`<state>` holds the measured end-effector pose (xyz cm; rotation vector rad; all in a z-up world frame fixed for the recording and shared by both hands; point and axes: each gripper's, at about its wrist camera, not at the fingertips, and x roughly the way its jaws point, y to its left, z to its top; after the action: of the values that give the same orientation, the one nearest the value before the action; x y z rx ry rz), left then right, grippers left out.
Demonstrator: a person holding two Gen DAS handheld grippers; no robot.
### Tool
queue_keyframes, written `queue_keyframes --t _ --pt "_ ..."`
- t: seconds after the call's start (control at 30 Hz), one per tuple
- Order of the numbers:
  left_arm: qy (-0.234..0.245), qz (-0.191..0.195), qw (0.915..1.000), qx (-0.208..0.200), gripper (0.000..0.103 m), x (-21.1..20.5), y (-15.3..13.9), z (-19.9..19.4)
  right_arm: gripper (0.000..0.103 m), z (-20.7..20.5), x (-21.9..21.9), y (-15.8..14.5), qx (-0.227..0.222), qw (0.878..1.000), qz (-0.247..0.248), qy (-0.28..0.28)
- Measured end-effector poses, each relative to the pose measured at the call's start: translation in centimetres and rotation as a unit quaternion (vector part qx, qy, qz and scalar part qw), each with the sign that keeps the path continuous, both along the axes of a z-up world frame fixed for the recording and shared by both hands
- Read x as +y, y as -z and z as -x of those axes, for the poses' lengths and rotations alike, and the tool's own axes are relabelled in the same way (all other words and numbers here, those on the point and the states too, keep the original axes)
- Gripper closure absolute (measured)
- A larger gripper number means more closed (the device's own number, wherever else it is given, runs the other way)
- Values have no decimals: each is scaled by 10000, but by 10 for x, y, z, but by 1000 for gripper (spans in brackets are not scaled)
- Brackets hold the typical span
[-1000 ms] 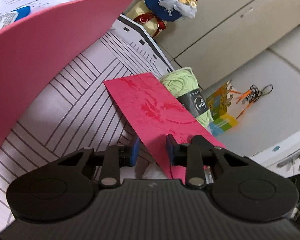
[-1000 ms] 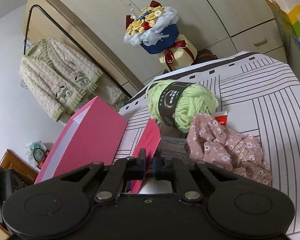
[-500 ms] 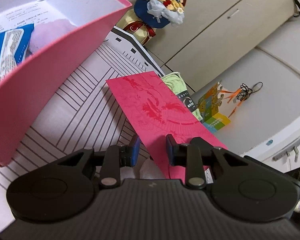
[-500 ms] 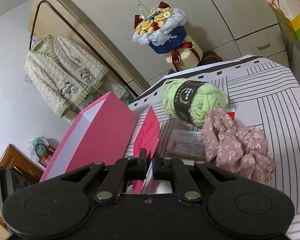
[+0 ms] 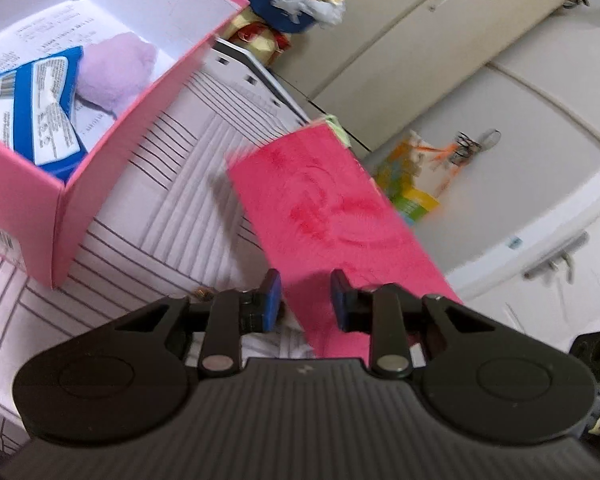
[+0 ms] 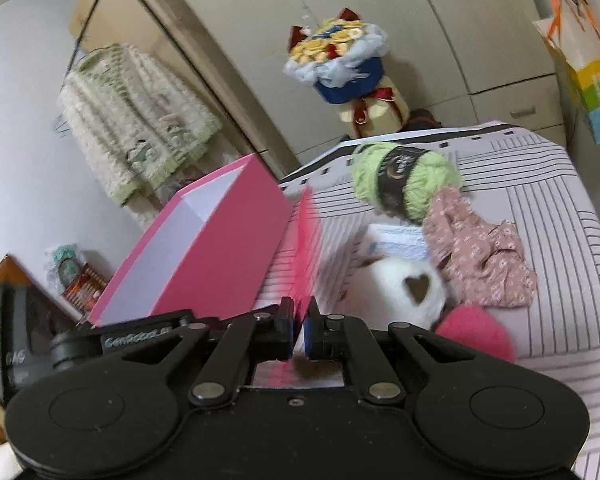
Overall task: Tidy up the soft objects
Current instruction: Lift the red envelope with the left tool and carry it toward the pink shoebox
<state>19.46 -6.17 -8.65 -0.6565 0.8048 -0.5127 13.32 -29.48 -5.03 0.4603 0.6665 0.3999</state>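
A flat red envelope (image 5: 332,208) hangs above the striped bedcover (image 5: 172,216); my right gripper (image 6: 299,326) is shut on its near edge, so the right wrist view shows the envelope (image 6: 306,240) edge-on. My left gripper (image 5: 305,300) sits just before the envelope's near end. Its jaws are closing, with a gap left, and the pads do not press on it. The open pink box (image 5: 120,152) holds a lilac soft thing (image 5: 116,68) and a blue-and-white pack (image 5: 40,108). Green yarn (image 6: 408,180), a floral cloth (image 6: 480,256), a white item with a heart hole (image 6: 400,292) and a pink fluffy thing (image 6: 476,332) lie on the cover.
A bouquet (image 6: 340,64) stands beyond the bed against beige cupboards. A knitted cardigan (image 6: 136,120) hangs on a rail at the left. A colourful paper bag (image 6: 588,80) hangs at the right. The pink box (image 6: 220,248) stands left of the envelope.
Both grippers rose and shifted, carrying the envelope along. The box's inside now shows in the left wrist view. The white heart item and pink fluffy thing came into the right wrist view.
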Motion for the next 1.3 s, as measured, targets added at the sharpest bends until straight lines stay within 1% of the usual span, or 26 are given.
queue_keyframes --t 0.03,0.1,0.13,0.27,0.37,0.43,0.53,0.63,0.7,0.73,0.77,0.83,0.9,1.0,1.1,1.17,1.3 --pt "63 2 10000 1 82 0 -1 5 96 4 3 0 55 10000 -25 -34" --pt "162 -48 9998 -63 84 0 -5 13 97 11 9 1 99 9999 104 7" --pt "162 -117 9997 -110 84 1 -7 17 98 14 10 2 108 9999 90 15" --pt "290 1 9996 -61 84 8 -7 23 99 24 11 -2 131 9999 82 8" --pt "265 -18 9996 -50 84 11 -5 24 99 30 12 -5 83 9999 141 29" --pt "225 -43 9997 -39 84 13 -2 24 99 33 12 -8 43 9998 182 56" --pt "217 3 9997 103 84 14 6 18 99 37 8 -10 1 9995 223 203" --pt "168 13 9996 248 83 12 17 14 99 39 -2 -5 13 9990 132 423" --pt "162 37 9992 365 77 9 24 12 99 39 -9 -2 30 9983 40 582" --pt "168 35 9989 425 70 8 27 11 99 40 -12 0 38 9979 -11 640" --pt "189 59 9986 496 67 6 31 11 99 39 -17 3 66 9974 -104 713" --pt "211 147 9978 616 65 2 38 10 99 38 -24 8 120 9965 -258 783" --pt "153 328 9971 673 61 0 45 12 99 36 -30 15 215 9952 -458 832" --pt "-90 603 9963 605 56 -2 53 16 99 34 -38 26 377 9923 -761 900" --pt "-244 659 9963 495 50 -6 55 18 99 31 -44 39 568 9885 -1119 848" --pt "-255 737 9957 499 46 -8 58 18 99 29 -45 44 655 9865 -1239 843" --pt "-403 820 9945 503 46 -9 63 20 99 27 -42 52 768 9845 -1381 757"
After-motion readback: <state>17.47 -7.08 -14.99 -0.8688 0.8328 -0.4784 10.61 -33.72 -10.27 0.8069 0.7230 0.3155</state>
